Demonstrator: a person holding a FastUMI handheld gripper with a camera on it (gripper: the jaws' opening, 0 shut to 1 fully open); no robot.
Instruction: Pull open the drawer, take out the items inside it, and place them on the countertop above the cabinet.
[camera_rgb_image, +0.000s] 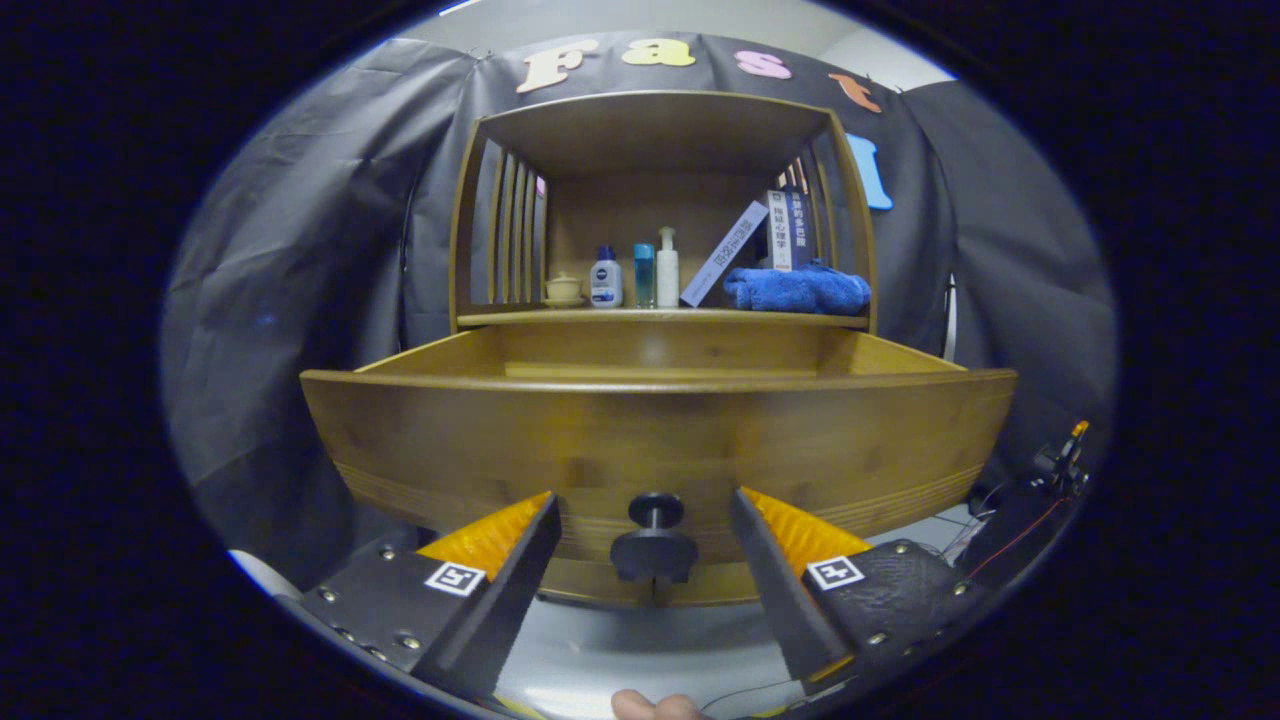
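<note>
three bottles (641, 275), two books (757, 243)

The camera rides on the gripper (645, 510), looking forward along its 2 spread fingers. It faces the drawer (655, 440) front, close and low.

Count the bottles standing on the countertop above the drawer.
3, in a row right of the small lidded pot: white bottle with blue cap, teal bottle, white pump bottle. The leaning book may hide more.

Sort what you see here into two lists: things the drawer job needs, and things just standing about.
Needed for the job:
drawer, pulled open
knob, between the open fingers, untouched
gripper
countertop

Standing about:
small pot
three bottles
books
blue towel

Drawer contents: hidden behind its front.
</note>
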